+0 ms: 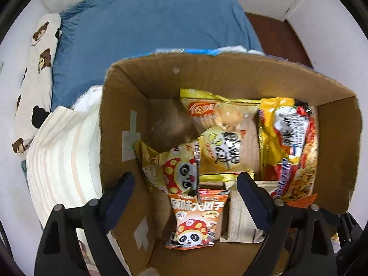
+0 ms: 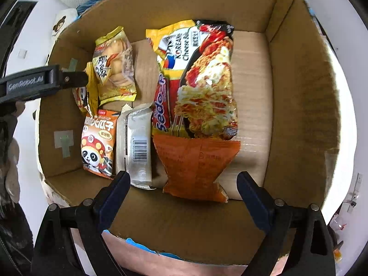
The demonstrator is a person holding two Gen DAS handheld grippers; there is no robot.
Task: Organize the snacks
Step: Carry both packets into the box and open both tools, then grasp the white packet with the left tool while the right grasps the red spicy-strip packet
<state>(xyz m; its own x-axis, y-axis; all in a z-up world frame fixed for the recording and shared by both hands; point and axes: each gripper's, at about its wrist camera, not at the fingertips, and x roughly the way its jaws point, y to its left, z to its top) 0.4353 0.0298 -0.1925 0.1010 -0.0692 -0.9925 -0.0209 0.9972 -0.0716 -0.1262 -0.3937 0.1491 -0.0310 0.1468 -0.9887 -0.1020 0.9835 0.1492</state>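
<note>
A cardboard box [image 1: 119,119] holds several snack packs. In the left wrist view my left gripper [image 1: 186,184] is open and empty, straddling the box's left wall above an orange panda seed pack [image 1: 195,220] and a yellow panda pack [image 1: 170,172]. A yellow biscuit pack [image 1: 218,133] and a Korean noodle pack [image 1: 292,147] lie further in. My right gripper [image 2: 184,184] is open and empty over the box's near wall [image 2: 184,225], above an orange pouch [image 2: 197,158], a silver wrapper [image 2: 135,145] and the noodle pack [image 2: 202,80]. The left gripper's finger [image 2: 46,80] reaches in from the left.
The box sits on a bed with a blue blanket [image 1: 149,27], a bear-print pillow [image 1: 36,78] and a striped cloth [image 1: 62,158]. White walls and a brown floor [image 1: 276,34] lie beyond. The box's right part [image 2: 255,105] shows bare cardboard.
</note>
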